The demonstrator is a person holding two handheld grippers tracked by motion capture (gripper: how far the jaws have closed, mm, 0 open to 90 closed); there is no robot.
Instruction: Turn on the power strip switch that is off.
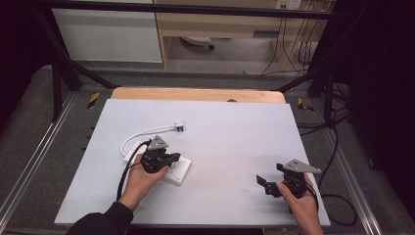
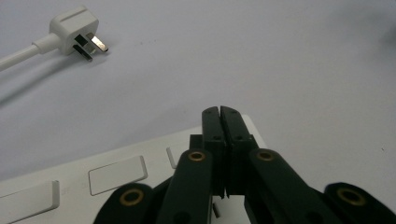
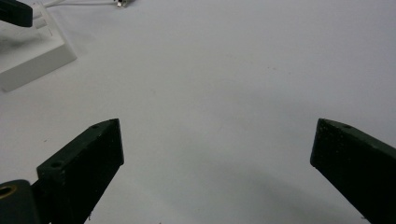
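Note:
A white power strip [image 1: 179,173] lies on the left half of the white table sheet [image 1: 230,132], and its buttons show in the left gripper view [image 2: 116,175]. Its white cable [image 1: 142,133] curls back to a three-pin plug [image 1: 179,127] lying loose on the sheet [image 2: 74,30]. My left gripper [image 1: 173,157] is over the strip's right end, its jaws pressed together with nothing between them [image 2: 220,109]. My right gripper [image 1: 262,182] rests near the front right of the table, jaws wide apart over bare sheet [image 3: 217,135]. The strip shows far off in the right gripper view [image 3: 35,53].
A wooden table edge [image 1: 195,94] shows behind the sheet. Black frame bars [image 1: 63,68] stand at the back corners, and cables [image 1: 337,147] trail on the floor to the right.

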